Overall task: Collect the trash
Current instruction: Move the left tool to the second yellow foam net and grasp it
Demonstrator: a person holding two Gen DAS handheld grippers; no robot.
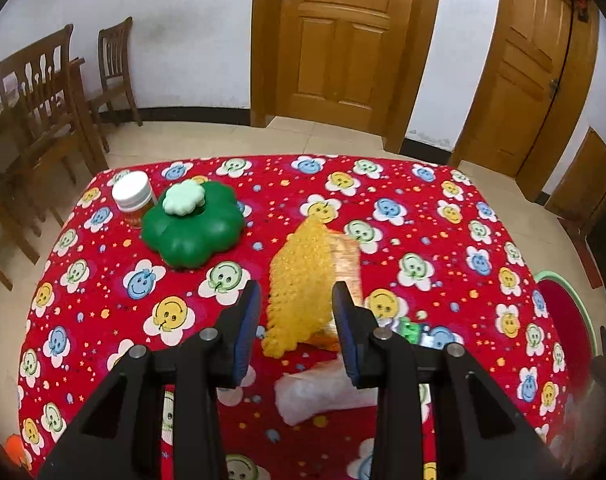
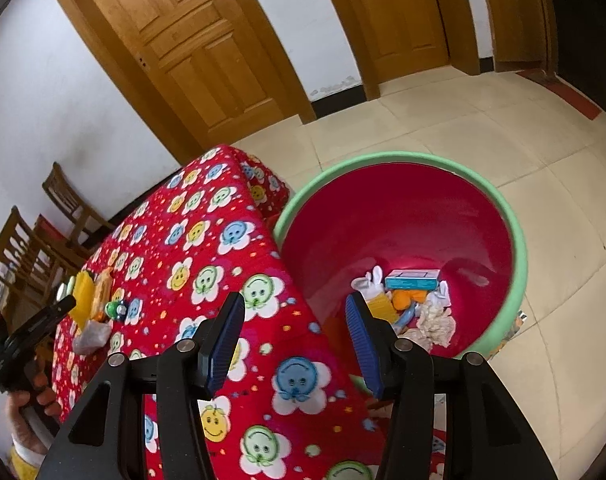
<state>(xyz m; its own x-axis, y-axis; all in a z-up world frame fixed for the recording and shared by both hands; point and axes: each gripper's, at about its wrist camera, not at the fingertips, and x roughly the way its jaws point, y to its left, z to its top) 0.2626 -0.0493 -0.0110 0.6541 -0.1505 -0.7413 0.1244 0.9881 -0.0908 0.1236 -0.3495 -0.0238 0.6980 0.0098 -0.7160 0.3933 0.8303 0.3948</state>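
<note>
My left gripper [image 1: 297, 296] is open, its jaws on either side of a yellow bumpy packet [image 1: 299, 280] that stands on the red smiley-flower tablecloth [image 1: 423, 240]; no contact shows. An orange wrapper [image 1: 347, 264] lies behind the packet. A crumpled clear plastic bag [image 1: 319, 392] lies under the gripper, and a small green item [image 1: 411, 330] sits to its right. My right gripper [image 2: 295, 324] is open and empty, over the table's edge next to the red bin with a green rim [image 2: 515, 232]. The bin holds several pieces of trash [image 2: 411, 300].
A green flower-shaped container [image 1: 193, 228] and a white-lidded jar [image 1: 131, 196] stand at the table's far left. Wooden chairs [image 1: 43, 92] stand left of the table. Two wooden doors [image 1: 343, 40] are behind. The bin stands on the tiled floor [image 2: 503, 128] right of the table.
</note>
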